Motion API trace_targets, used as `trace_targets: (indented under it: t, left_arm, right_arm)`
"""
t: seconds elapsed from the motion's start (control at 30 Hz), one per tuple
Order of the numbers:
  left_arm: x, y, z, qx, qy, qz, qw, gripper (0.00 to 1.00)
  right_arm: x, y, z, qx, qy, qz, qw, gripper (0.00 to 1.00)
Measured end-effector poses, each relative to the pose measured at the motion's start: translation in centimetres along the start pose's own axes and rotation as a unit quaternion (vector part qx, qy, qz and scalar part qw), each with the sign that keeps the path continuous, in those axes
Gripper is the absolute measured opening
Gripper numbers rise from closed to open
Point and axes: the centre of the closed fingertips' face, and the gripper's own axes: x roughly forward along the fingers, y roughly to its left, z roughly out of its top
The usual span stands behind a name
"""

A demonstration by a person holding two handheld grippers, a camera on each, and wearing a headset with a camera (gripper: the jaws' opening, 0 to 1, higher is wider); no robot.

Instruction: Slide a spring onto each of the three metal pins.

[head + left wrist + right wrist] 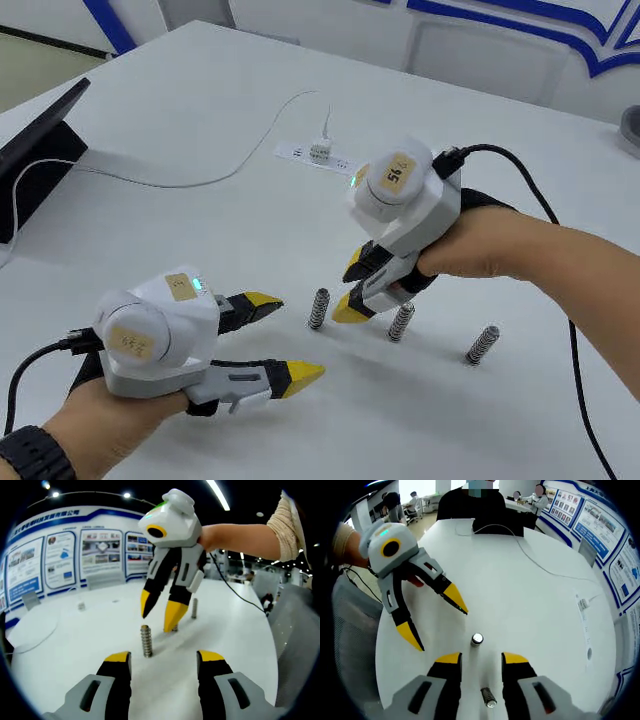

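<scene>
Left gripper point(297, 335) sits low over the counter point(200, 130), jaws wide, empty. Right gripper point(345, 292) hovers by the middle spring point(401, 321), jaws parted, empty. All three pins point(477, 639) look sprung, probably fully seated. Task looks at its last step. Next: verify seating, pull clear.

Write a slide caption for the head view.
Left hand-held gripper and right hand-held gripper, both open, near three springs standing on a white table.
</scene>
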Motion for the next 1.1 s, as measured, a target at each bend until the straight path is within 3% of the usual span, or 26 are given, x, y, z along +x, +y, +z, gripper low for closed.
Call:
trace_targets:
  t: [0.4,0.67,0.87,1.03,1.1]
  left_arm:
    - [0.2,0.0,0.3,0.002,0.001,-0.002,1.0000,0.54]
    - [0.3,0.2,0.6,0.004,0.002,-0.002,1.0000,0.54]
    - [0.3,0.4,0.9,0.005,0.001,-0.001,1.0000,0.55]
    - [0.3,0.3,1.0,0.005,0.001,-0.001,1.0000,0.56]
    - [0.3,0.2,0.9,0.005,0.001,-0.001,1.0000,0.56]
  right_arm:
    - [-2.5,-0.8,-1.9,0.034,-0.042,-0.033,0.9980,0.46]
    - [-5.1,-1.1,-3.7,0.075,-0.077,-0.061,0.9924,0.53]
    - [-7.6,-1.5,-5.6,0.111,-0.108,-0.094,0.9834,0.57]
    - [-9.6,-1.4,-7.4,0.150,-0.143,-0.118,0.9712,0.59]
    - [-10.0,-1.1,-8.2,0.154,-0.147,-0.122,0.9695,0.59]
